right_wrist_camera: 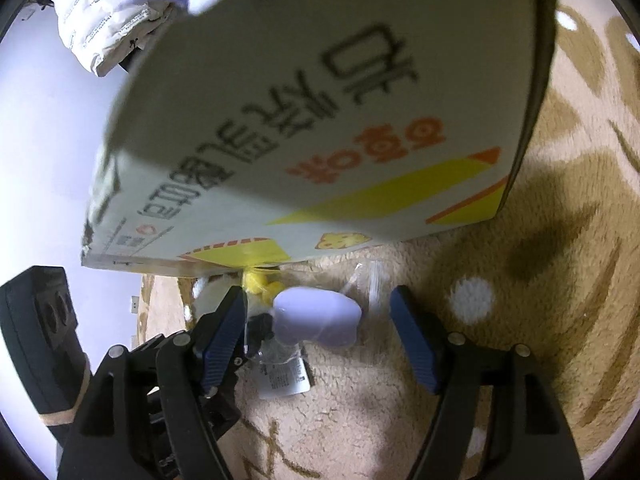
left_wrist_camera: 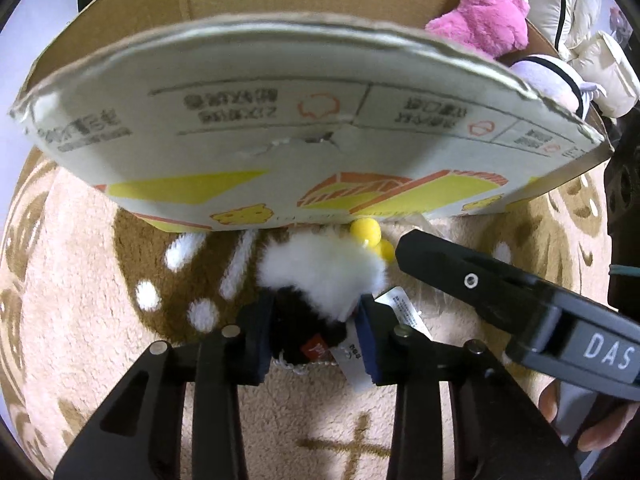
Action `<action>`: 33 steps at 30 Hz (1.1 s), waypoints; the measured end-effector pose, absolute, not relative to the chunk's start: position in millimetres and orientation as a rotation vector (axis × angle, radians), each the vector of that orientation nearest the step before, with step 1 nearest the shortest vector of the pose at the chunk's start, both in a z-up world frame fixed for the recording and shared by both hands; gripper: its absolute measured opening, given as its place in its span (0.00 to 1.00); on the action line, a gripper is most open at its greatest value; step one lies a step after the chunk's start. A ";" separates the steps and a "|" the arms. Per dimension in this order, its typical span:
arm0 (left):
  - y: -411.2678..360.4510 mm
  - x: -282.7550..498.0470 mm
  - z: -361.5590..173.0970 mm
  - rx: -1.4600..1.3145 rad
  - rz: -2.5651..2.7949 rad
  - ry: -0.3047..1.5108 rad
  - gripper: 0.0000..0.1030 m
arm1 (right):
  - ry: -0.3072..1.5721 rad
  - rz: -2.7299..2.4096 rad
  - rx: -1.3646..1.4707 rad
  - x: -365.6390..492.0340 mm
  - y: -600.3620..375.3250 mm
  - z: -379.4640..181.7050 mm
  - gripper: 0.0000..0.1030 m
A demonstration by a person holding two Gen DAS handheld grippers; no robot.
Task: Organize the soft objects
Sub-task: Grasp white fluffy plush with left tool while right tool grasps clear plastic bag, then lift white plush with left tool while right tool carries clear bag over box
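Observation:
My left gripper (left_wrist_camera: 314, 332) is shut on a small black and white plush toy (left_wrist_camera: 320, 268) with yellow feet and a paper tag, lying on the rug against the front of a cardboard box (left_wrist_camera: 280, 120). In the right wrist view my right gripper (right_wrist_camera: 320, 320) stands open, pointing down. A pale lavender soft object (right_wrist_camera: 316, 316) in clear plastic lies between its blue pads (right_wrist_camera: 412, 336) without touching them. The same toy's yellow feet (right_wrist_camera: 260, 284) and the tag (right_wrist_camera: 284, 380) show beside its left pad. A pink plush (left_wrist_camera: 484, 12) and a lavender striped plush (left_wrist_camera: 548, 76) sit in the box.
A beige and brown patterned rug (right_wrist_camera: 520, 280) covers the floor. The printed box wall (right_wrist_camera: 320, 120) rises right behind both grippers. A white padded jacket (right_wrist_camera: 96, 12) lies behind the box. A hand (left_wrist_camera: 600, 436) shows at the lower right of the left wrist view.

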State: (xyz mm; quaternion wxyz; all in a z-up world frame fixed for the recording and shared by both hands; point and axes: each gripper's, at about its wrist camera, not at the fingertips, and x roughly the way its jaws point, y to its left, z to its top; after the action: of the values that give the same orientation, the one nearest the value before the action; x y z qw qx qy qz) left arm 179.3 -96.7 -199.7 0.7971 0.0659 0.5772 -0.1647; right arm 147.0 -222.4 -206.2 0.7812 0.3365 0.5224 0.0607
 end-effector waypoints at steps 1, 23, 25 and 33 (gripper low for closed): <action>-90.5 177.4 -198.0 0.142 -0.354 1.241 0.32 | 1.131 0.130 0.711 147.7 -219.5 -206.3 0.75; -46.9 148.2 -155.8 0.094 -0.213 1.181 0.31 | 1.044 0.116 0.505 137.8 -186.3 -188.3 0.41; -46.3 144.8 -154.7 0.094 -0.201 1.179 0.31 | 1.031 0.105 0.465 136.6 -180.2 -183.0 0.35; -54.1 135.3 -133.4 0.112 -0.191 1.119 0.31 | 1.008 0.076 0.417 116.6 -213.3 -154.3 0.16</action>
State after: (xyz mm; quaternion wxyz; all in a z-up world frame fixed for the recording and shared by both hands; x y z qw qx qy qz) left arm 135.3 -54.1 -133.4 0.8417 0.0529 0.5297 -0.0902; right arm 116.6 -213.3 -154.3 0.8542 0.1981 0.4793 0.0363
